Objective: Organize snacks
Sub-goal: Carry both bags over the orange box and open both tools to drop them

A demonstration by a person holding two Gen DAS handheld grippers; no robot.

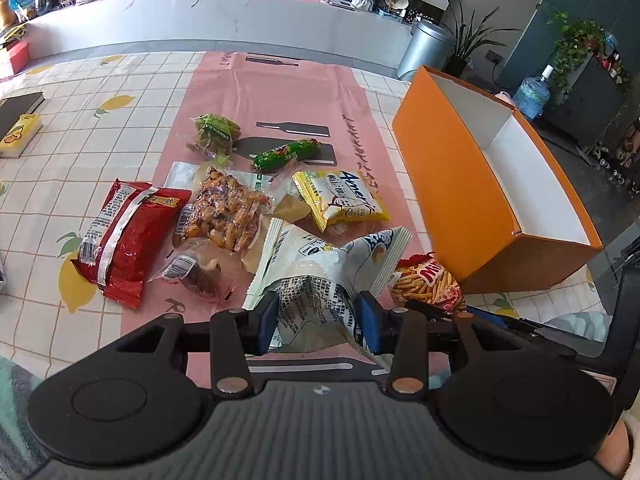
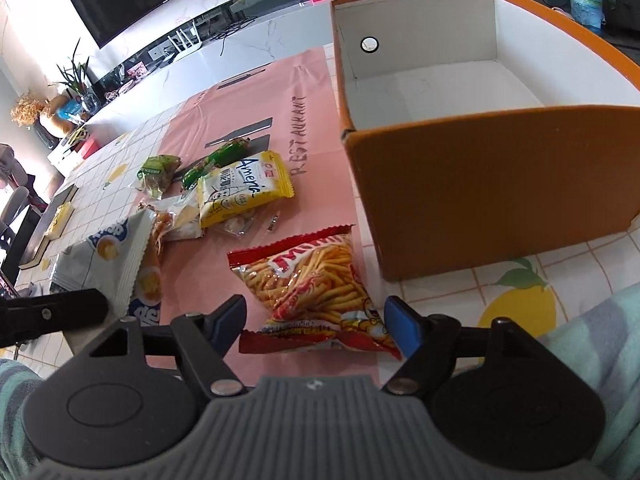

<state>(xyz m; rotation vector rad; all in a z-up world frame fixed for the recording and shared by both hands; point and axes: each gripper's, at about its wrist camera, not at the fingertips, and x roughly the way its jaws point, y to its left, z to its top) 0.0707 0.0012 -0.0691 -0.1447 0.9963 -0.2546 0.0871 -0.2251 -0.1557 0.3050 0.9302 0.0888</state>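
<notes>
Left gripper (image 1: pixel 317 320): jaws drawn in, blue pads (image 1: pixel 267 320) pressed against both sides of the white snack bag (image 1: pixel 320 272), low over the table
Right gripper (image 2: pixel 316 320): jaws spread wide, blue pads (image 2: pixel 404 326) flanking the red stick-snack packet (image 2: pixel 316 284) without contact, low, angled downward

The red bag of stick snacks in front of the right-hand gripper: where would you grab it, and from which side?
Grip the red stick-snack bag across its crimped near end, coming from the near side, where the right gripper straddles it, open. It lies flat with that thin seam nearest, and the orange box walls off the right.
</notes>
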